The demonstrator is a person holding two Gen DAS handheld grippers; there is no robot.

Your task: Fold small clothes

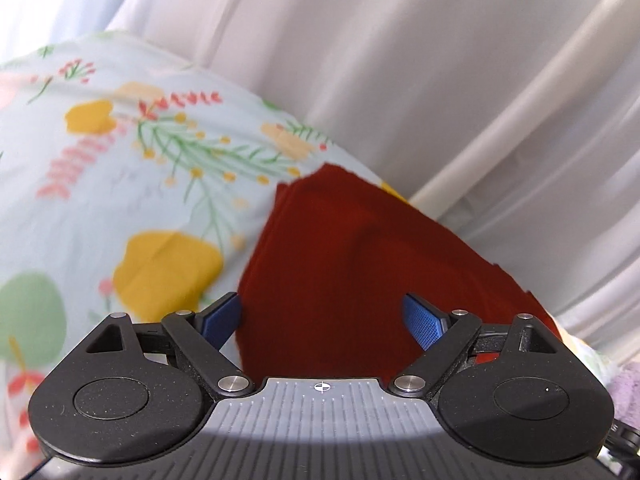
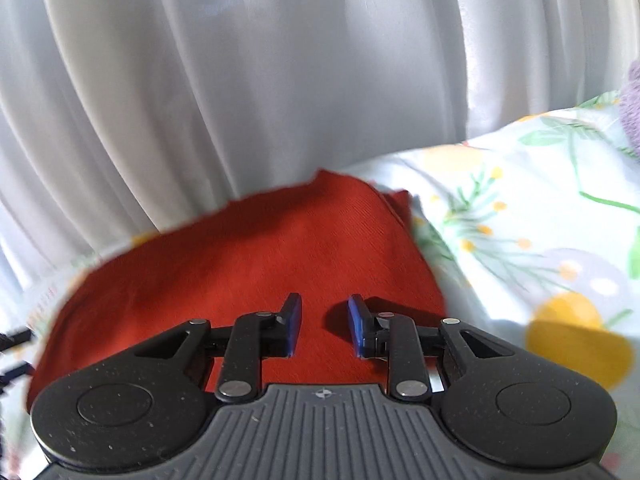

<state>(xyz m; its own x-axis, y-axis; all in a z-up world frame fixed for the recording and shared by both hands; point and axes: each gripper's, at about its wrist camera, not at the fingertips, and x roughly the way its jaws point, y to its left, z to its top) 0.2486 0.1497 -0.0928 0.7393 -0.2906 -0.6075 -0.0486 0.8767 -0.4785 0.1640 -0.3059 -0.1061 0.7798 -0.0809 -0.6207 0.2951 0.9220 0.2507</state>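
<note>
Left wrist view: the left gripper [image 1: 322,322] stands spread wide, blue pads [image 1: 425,320] far apart, nothing pinched between them. A folded red garment [image 1: 360,264] lies ahead of it on a floral bedsheet [image 1: 120,168], filling the gap between the fingers and running off toward 1 o'clock. Layered edges show along the garment's side at 11 o'clock. White pleated curtain [image 1: 400,60] hangs behind, from 12 round to 3 o'clock. A scrap of lilac fabric [image 1: 626,392] sits at the frame's edge, 4 o'clock.

Right wrist view: the right gripper [image 2: 323,326] is parted only narrowly, pads not touching each other and gripping nothing; the red garment [image 2: 240,264] shows through the gap beneath them. Whether the fingertips rest on the cloth cannot be told. The garment lies flat, spreading from 9 o'clock up to its far corner at 12. The floral bedsheet [image 2: 520,220] extends to 3 o'clock, with the lilac fabric [image 2: 632,108] at 2 o'clock. The curtain [image 2: 240,80] covers the upper half.
</note>
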